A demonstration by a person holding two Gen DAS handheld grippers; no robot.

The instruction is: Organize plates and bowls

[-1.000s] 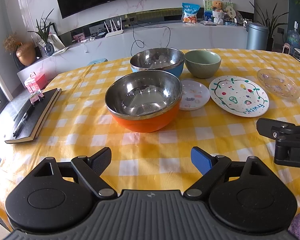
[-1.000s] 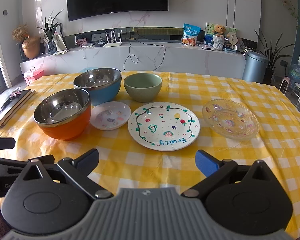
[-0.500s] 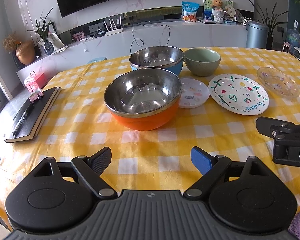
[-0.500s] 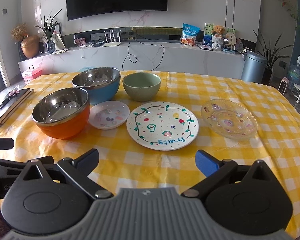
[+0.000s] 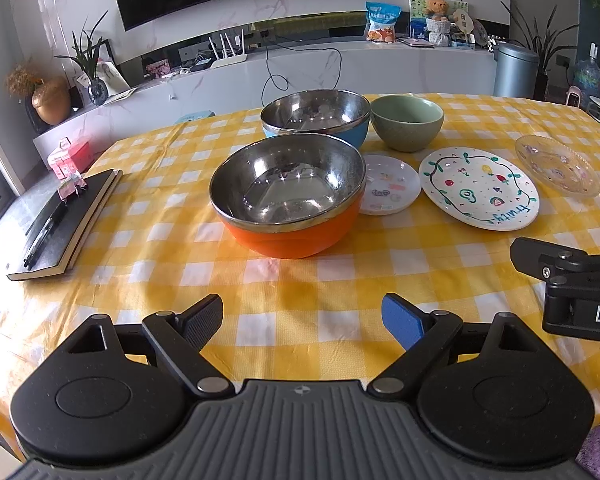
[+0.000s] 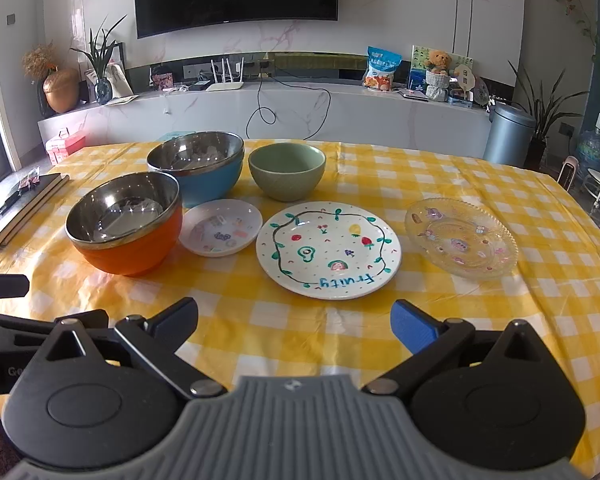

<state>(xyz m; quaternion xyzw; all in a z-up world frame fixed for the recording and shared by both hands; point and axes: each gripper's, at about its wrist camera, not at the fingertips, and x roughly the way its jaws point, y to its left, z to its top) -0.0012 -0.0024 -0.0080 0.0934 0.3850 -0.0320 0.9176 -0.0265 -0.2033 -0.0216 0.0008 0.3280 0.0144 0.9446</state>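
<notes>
Both sets of jaws spread wide, nothing held. Left gripper [image 5: 302, 318] low over the yellow-check tabletop [image 5: 284, 288], well short of the orange bowl [image 5: 288, 204]. Right gripper [image 6: 294, 326] likewise low over the cloth, just short of the painted "fruity" plate [image 6: 328, 250].

Taking the orange bowl as the mark: steel-lined, upright, nearest the near edge on the left. Directly behind it, blue bowl [image 6: 198, 166], also steel-lined, close but whether touching cannot be told. Small white plate [image 6: 220, 227] tucked against the orange bowl's right side. Green bowl [image 6: 287, 171] behind that small plate, just beside the blue bowl. Painted plate further right of the orange bowl, flat on the cloth. Clear glass plate [image 6: 460, 238] furthest right, apart from the rest.

Dark notebook [image 5: 62, 226] with a pen lying well left of the orange bowl, at the tabletop's edge.
</notes>
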